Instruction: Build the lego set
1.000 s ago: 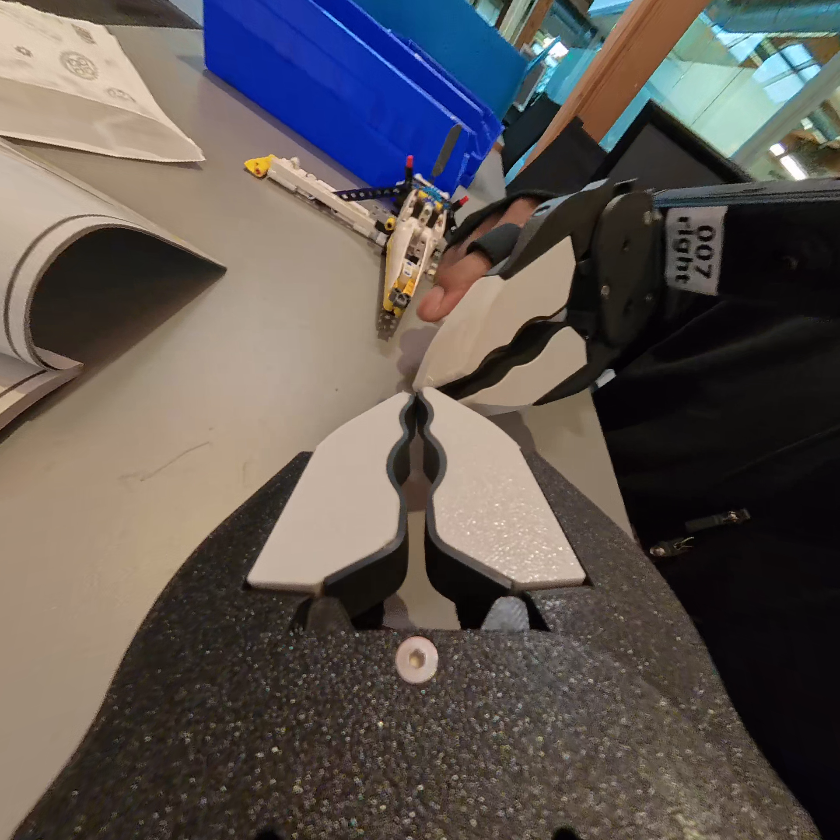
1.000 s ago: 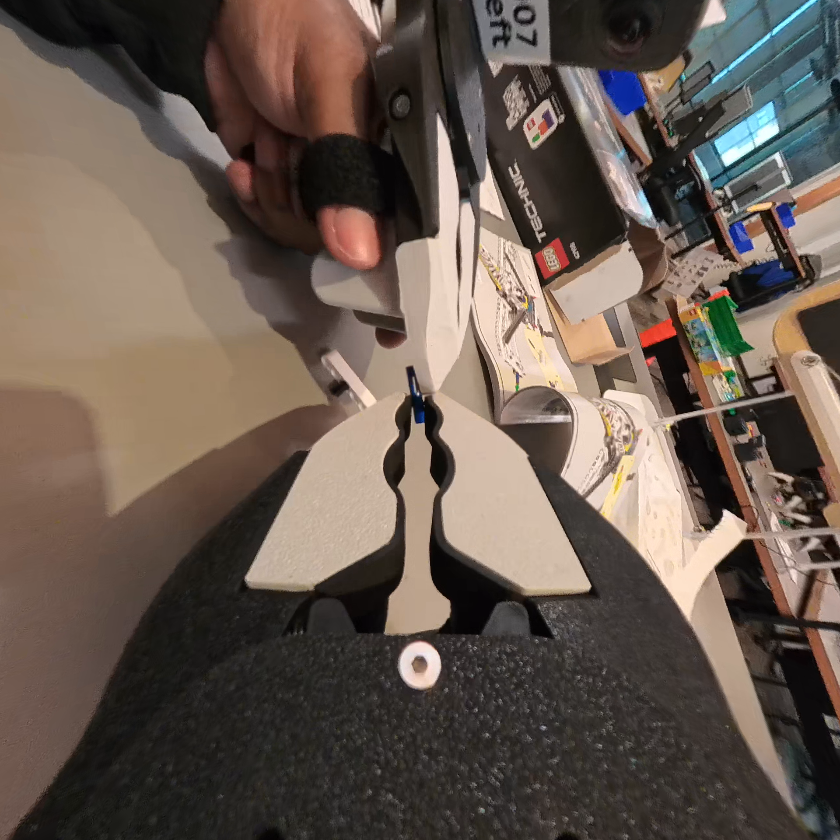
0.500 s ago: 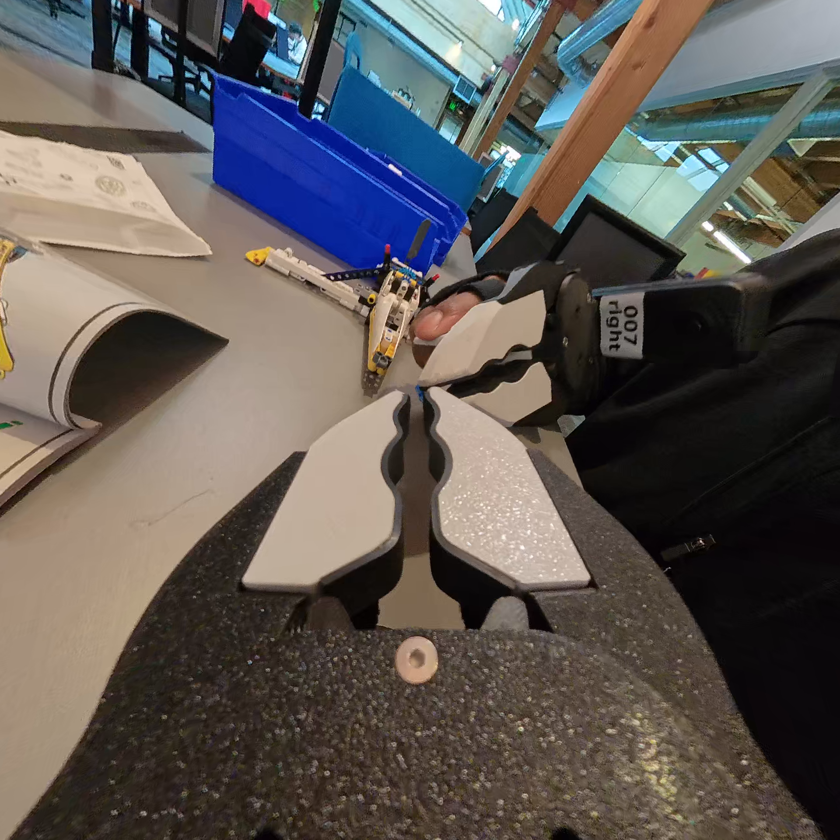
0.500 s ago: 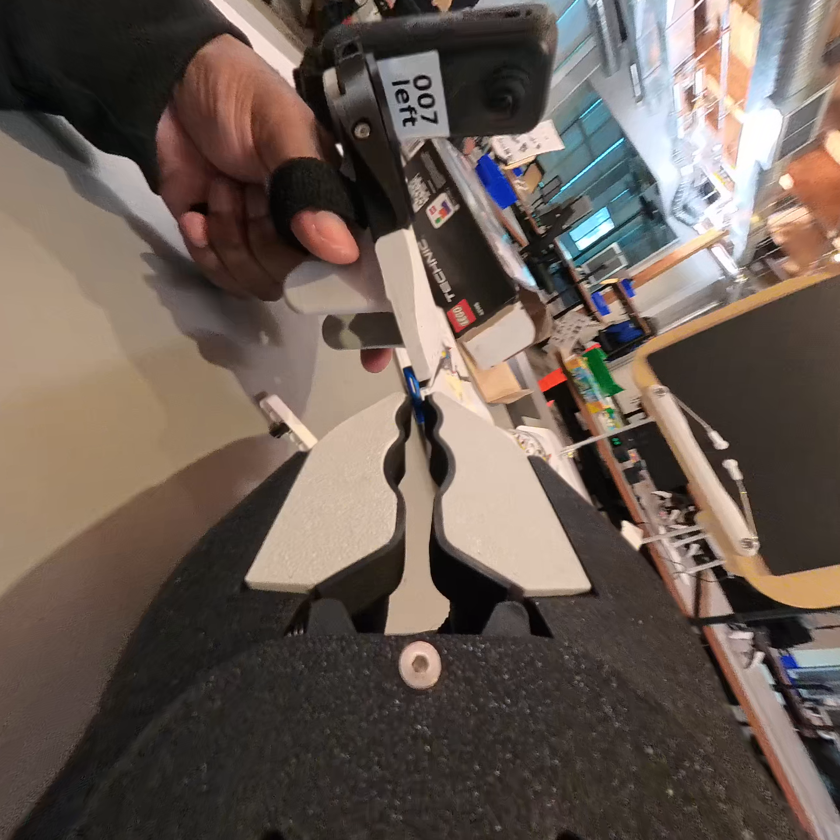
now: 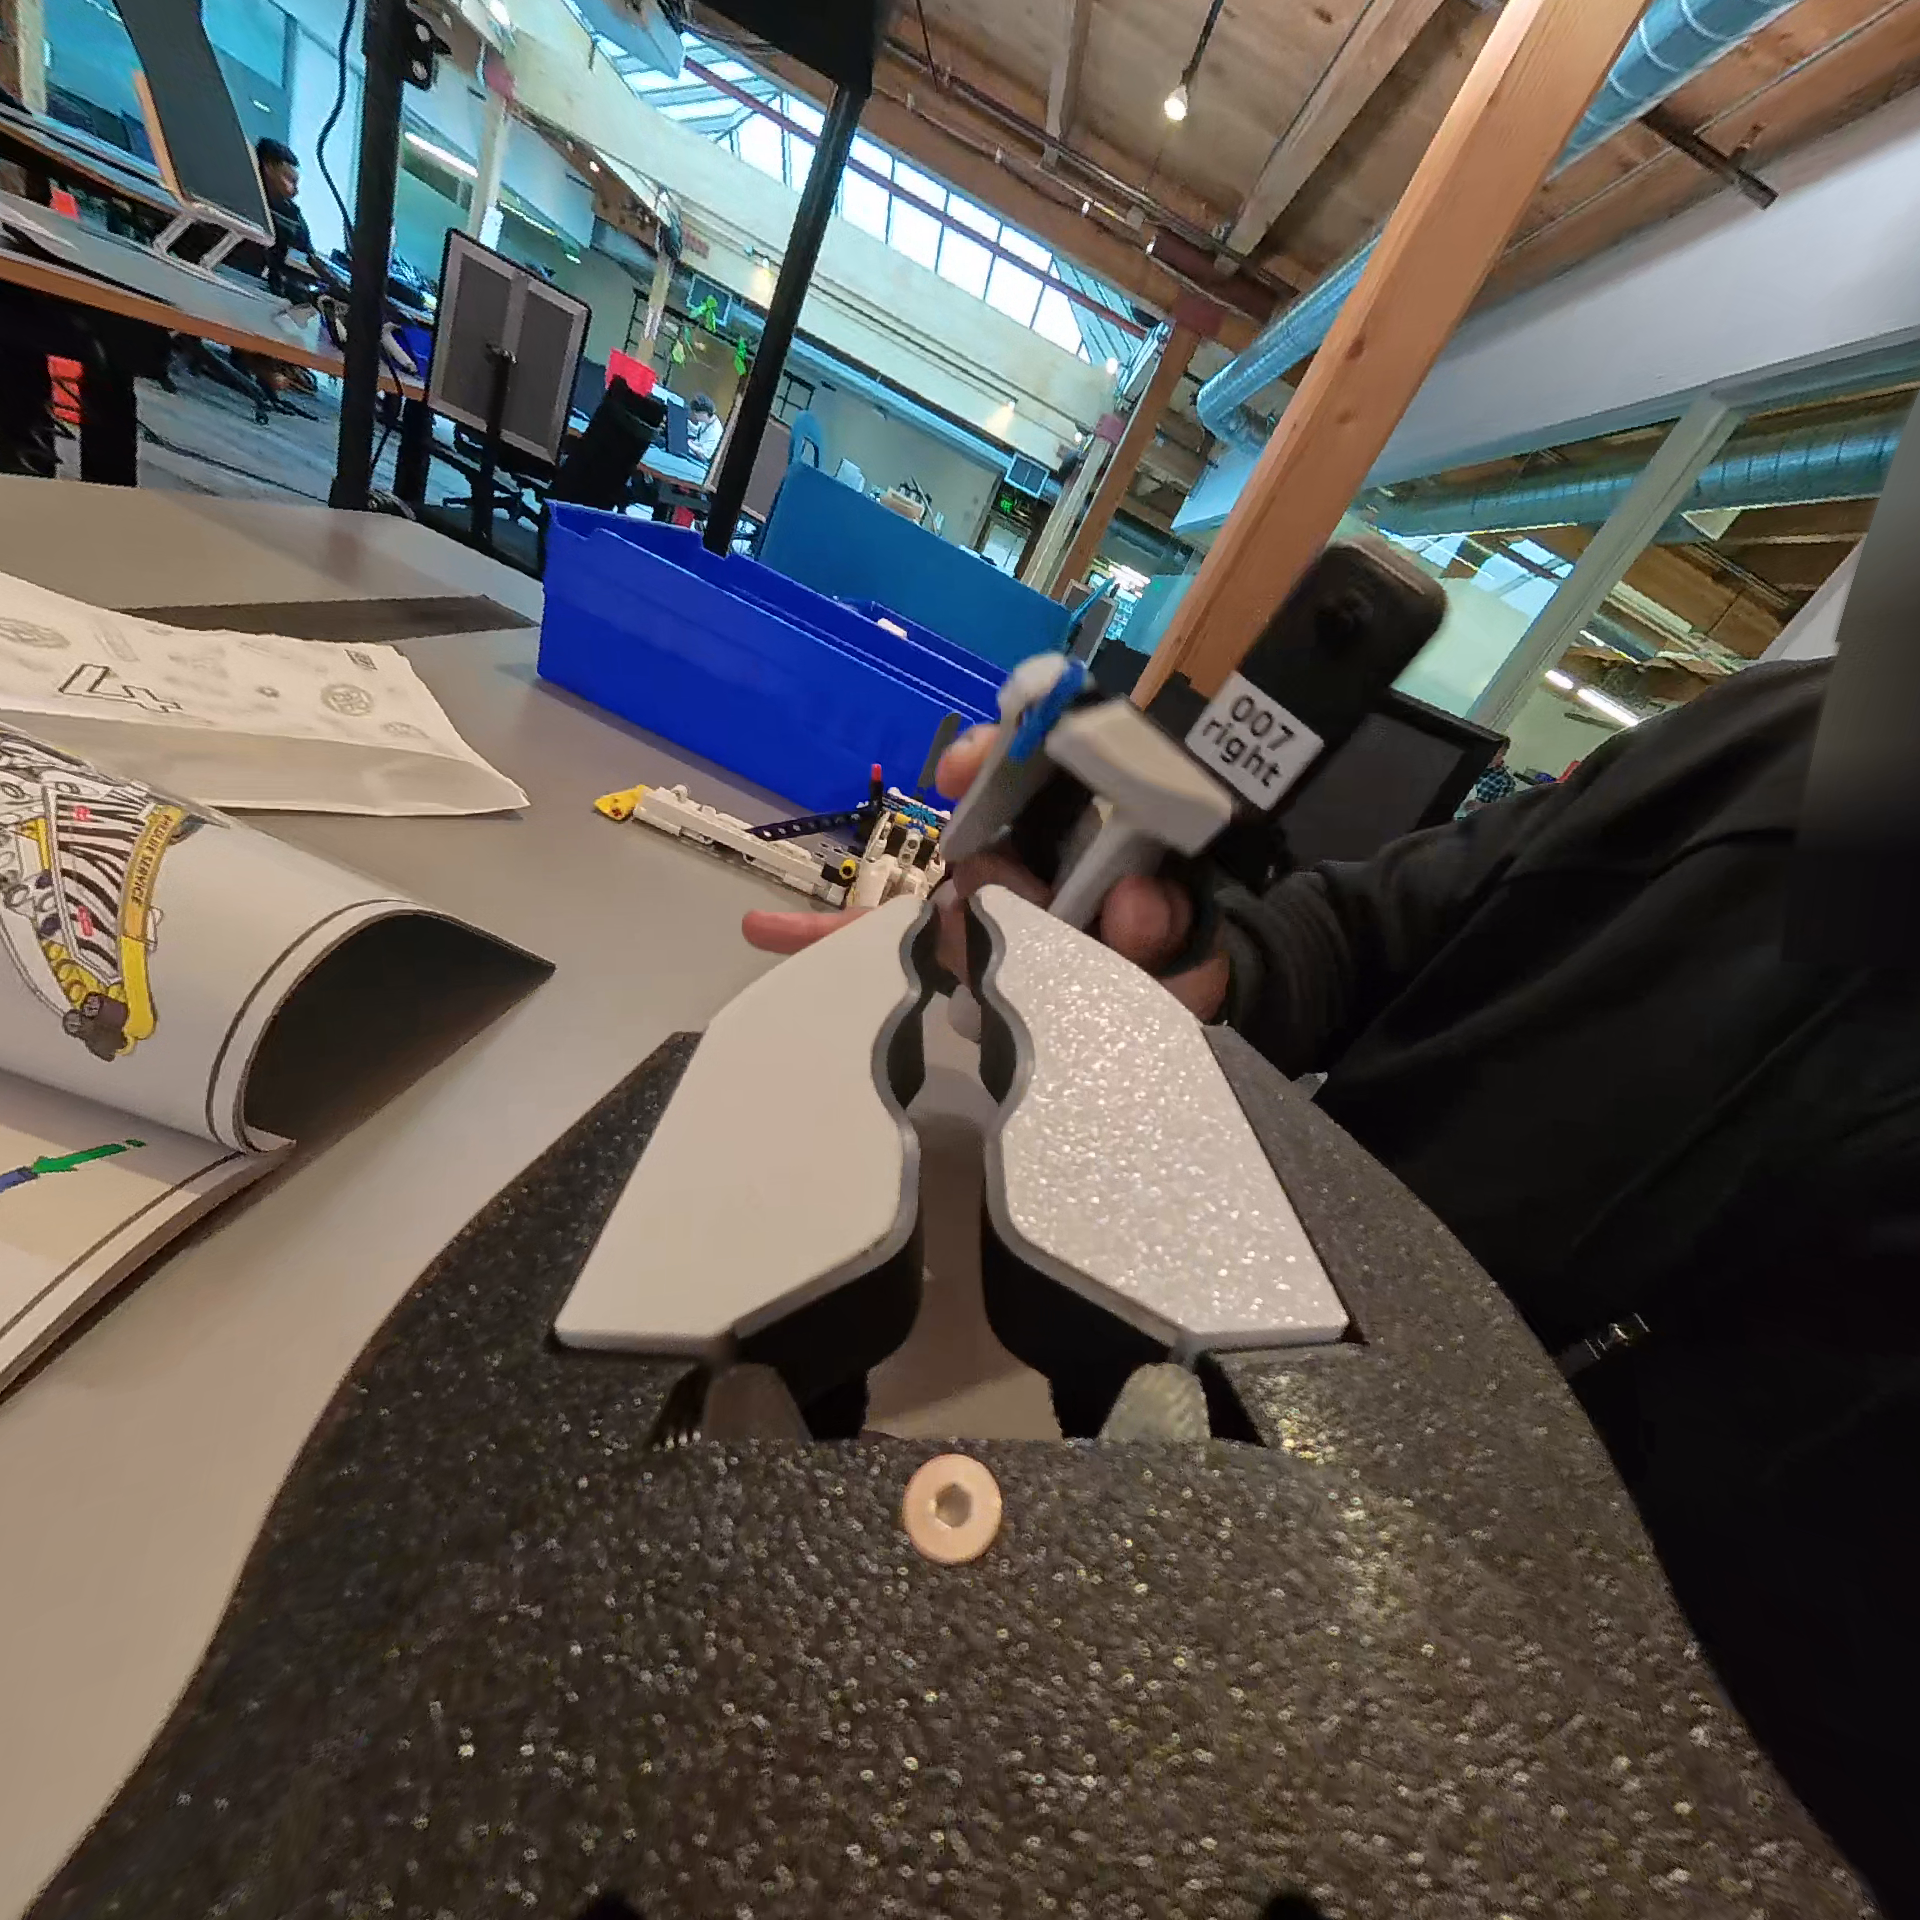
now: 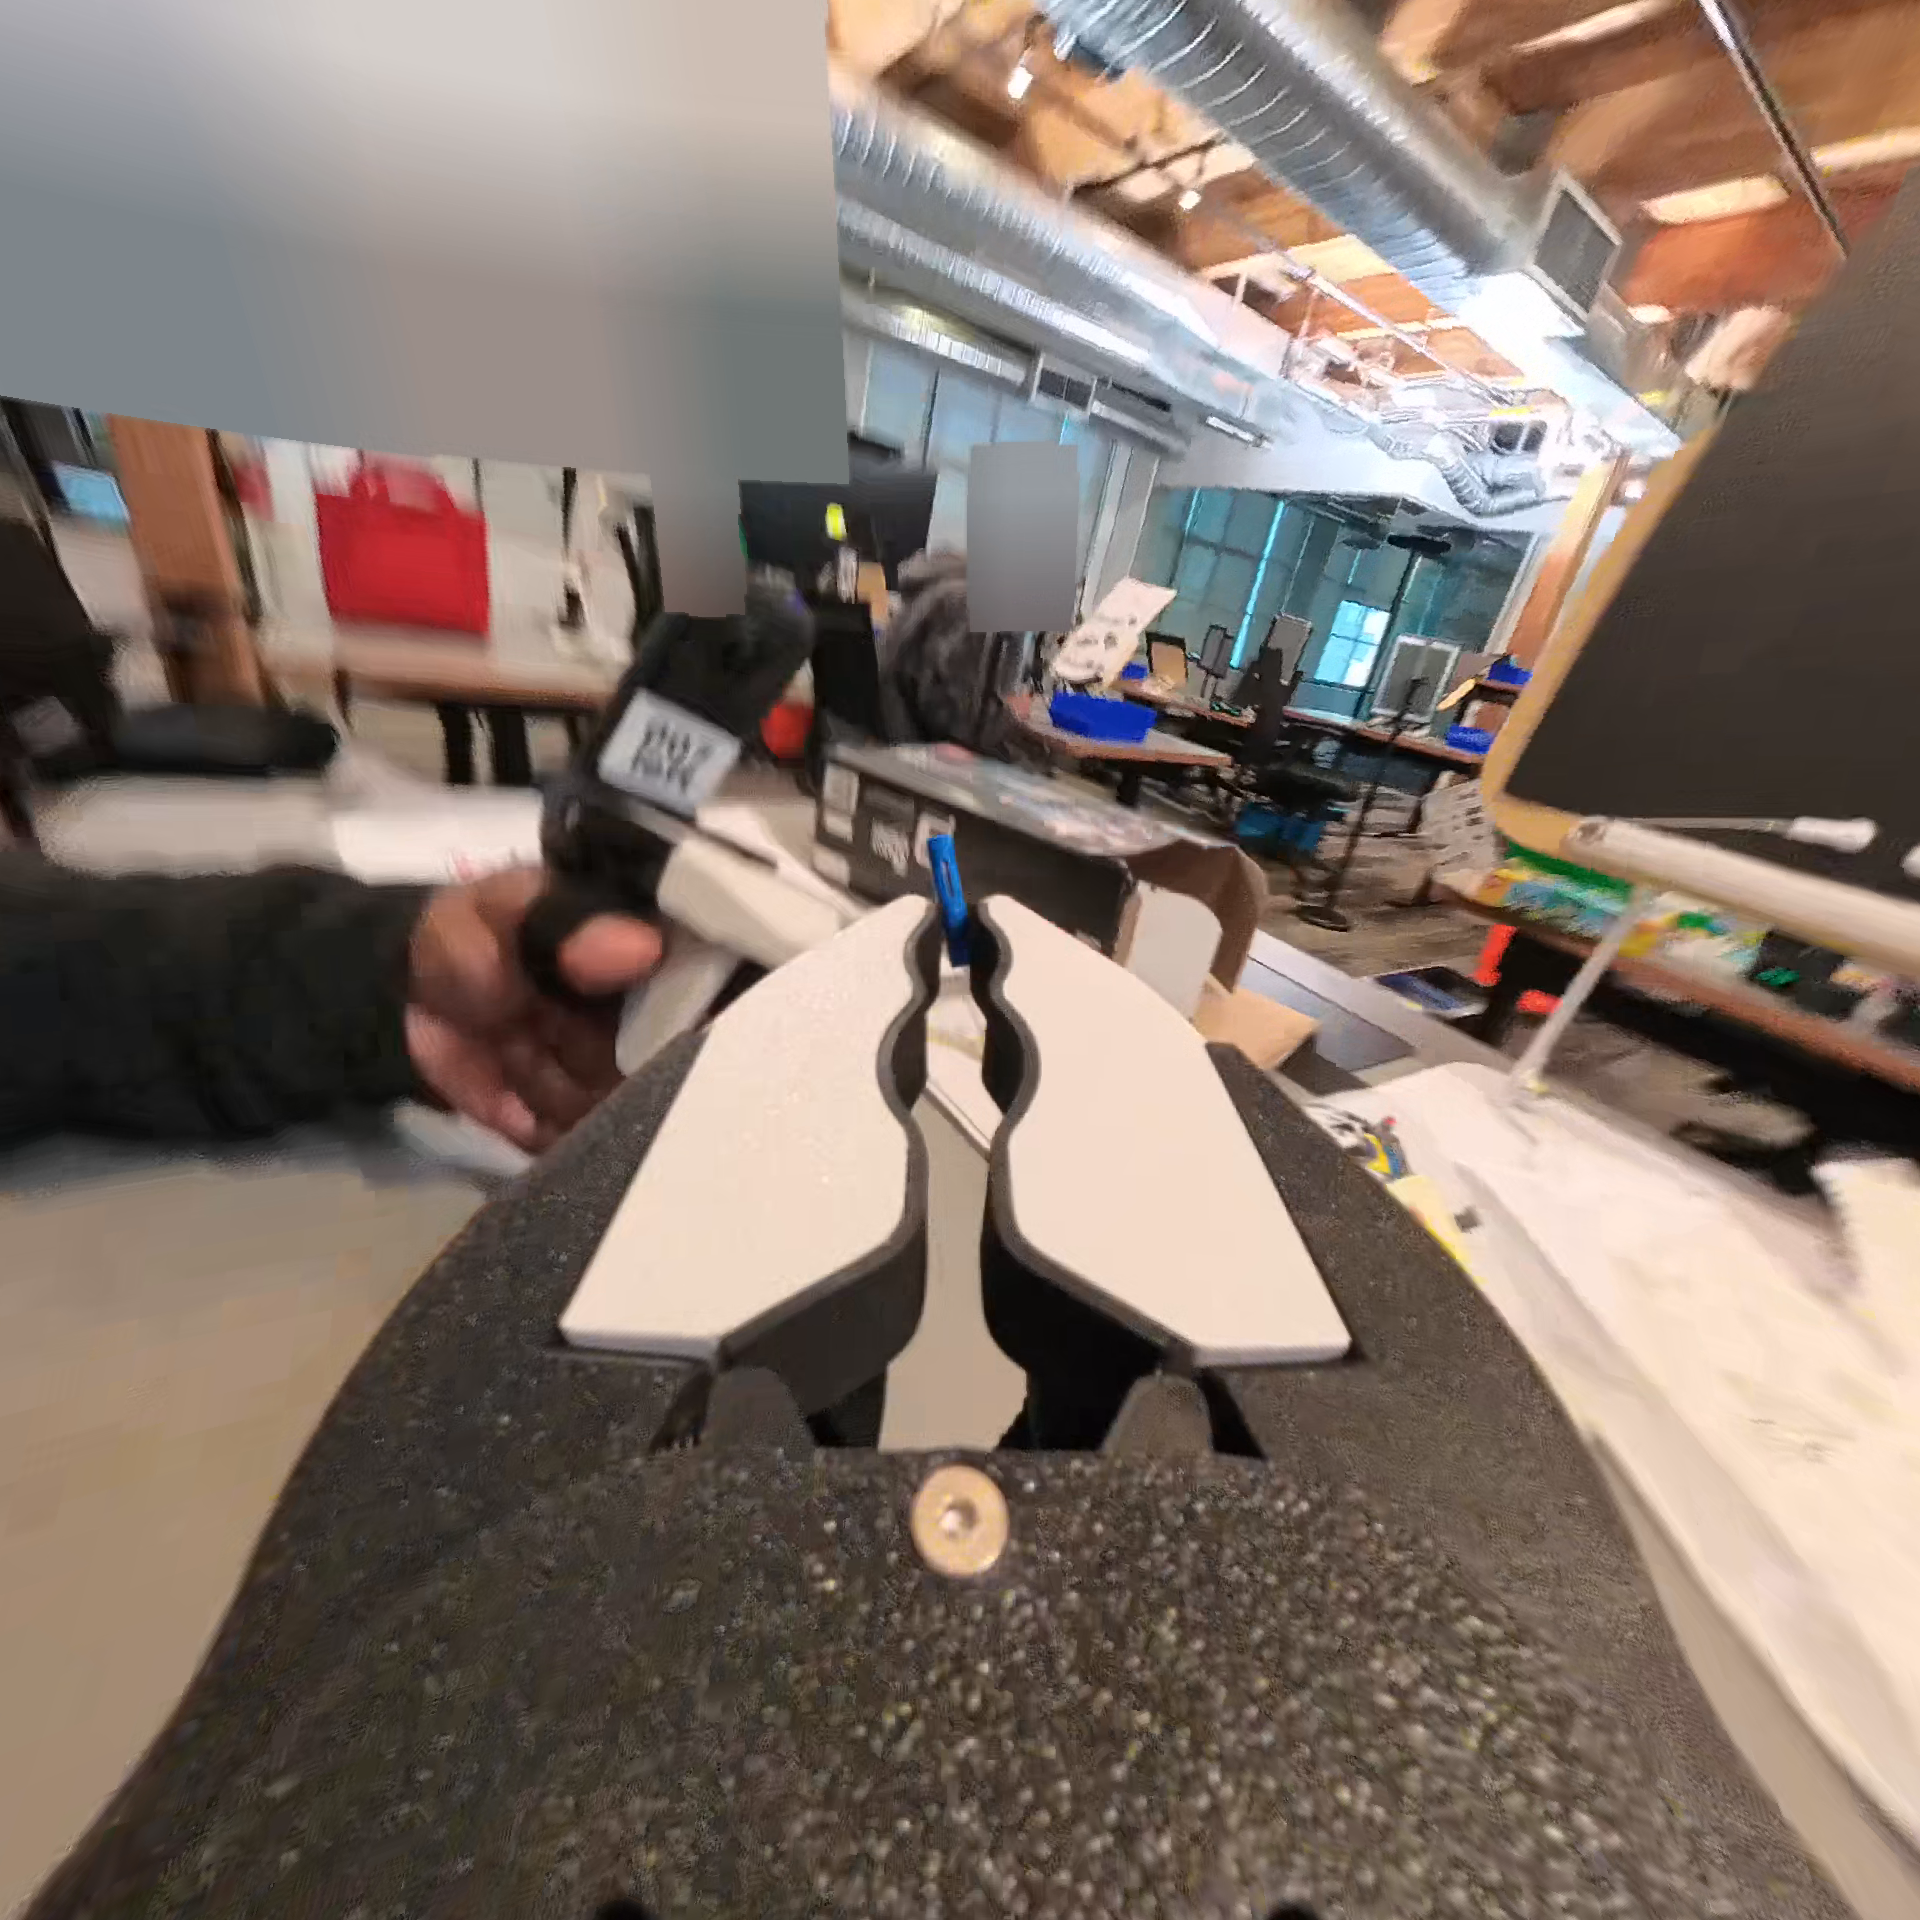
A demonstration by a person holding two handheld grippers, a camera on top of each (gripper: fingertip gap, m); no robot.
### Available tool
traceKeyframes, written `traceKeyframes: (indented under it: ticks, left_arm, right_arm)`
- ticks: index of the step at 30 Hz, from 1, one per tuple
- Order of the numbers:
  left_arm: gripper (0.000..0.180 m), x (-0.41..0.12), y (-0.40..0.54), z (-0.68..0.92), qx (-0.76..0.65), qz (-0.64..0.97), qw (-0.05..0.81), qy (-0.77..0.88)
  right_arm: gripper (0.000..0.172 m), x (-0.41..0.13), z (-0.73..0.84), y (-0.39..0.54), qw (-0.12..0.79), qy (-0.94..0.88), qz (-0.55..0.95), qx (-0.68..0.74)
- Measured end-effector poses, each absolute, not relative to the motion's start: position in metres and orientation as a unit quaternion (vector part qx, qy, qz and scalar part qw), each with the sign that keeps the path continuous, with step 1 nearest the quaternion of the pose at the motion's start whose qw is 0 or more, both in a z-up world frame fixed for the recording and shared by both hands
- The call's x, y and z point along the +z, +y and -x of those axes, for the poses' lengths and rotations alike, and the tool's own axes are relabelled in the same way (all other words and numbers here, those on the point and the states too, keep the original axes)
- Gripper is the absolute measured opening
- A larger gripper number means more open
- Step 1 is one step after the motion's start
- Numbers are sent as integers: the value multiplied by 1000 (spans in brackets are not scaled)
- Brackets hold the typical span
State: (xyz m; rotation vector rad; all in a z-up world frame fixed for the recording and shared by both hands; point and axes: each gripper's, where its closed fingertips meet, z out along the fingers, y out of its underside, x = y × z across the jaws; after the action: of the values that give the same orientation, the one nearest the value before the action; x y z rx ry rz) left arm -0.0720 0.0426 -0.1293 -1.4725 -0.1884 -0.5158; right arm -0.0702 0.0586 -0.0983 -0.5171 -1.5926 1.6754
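Pinching blue pin (image 6: 948,902), right hand-held gripper (image 6: 954,914) fingertips

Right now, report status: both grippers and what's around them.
Right gripper shut on blue pin, raised off table. Left gripper nearly closed, nothing seen between its tips. Toy model, blue bin, booklet nearby.

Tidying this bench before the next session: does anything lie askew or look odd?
The white-and-yellow toy brick model lies tipped on its side on the grey table, and the open instruction booklet has a page curling up. No spill or damage shows.
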Motion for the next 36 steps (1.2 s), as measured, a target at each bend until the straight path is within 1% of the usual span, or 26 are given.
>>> traceKeyframes:
  ticks: [4, 8, 11, 13, 17, 21, 23, 27, 29, 31, 32, 34, 36]
  left_arm:
    - [3, -129, 53, 66, -228, 648, 721, -88]
    - [0, -100, 64, 54, -295, 515, 796, -120]
    - [0, -99, 78, 42, -354, 467, 799, -136]
    - [0, -104, 86, 31, -373, 471, 789, -128]
    - [2, -102, 88, 34, -370, 461, 792, -152]
    - [1, -99, 95, 27, -306, 481, 809, -141]
    - [0, -98, 95, 29, -328, 469, 806, -152]
    - [0, -86, 90, 29, -440, 388, 791, -172]
    - [0, -86, 89, 28, -469, 369, 783, -178]
    - [0, -90, 90, 29, -486, 359, 774, -189]
    - [0, -90, 89, 29, -491, 355, 773, -189]
    - [0, -84, 79, 32, -488, 341, 784, -177]
    - [0, -76, 67, 40, -450, 343, 807, -169]
  right_arm:
    - [4, -79, 87, 82, 282, -523, 300, 746]
    - [4, -78, 102, 94, 181, -441, 385, 790]
    - [4, -77, 107, 92, 130, -402, 415, 806]
    - [4, -73, 109, 93, 129, -385, 420, 812]
    - [4, -61, 110, 100, 153, -365, 408, 823]
    - [4, -57, 111, 98, 164, -371, 399, 822]
    - [5, -57, 111, 96, 128, -364, 411, 826]
    - [5, -43, 106, 87, 73, -353, 434, 826]
    - [4, -36, 99, 82, 85, -362, 431, 822]
    - [4, -30, 93, 80, 123, -385, 410, 817]
    - [5, -28, 91, 80, 148, -401, 400, 811]
    - [4, -22, 89, 90, 236, -432, 357, 794]
    - [4, -22, 86, 97, 299, -472, 307, 770]
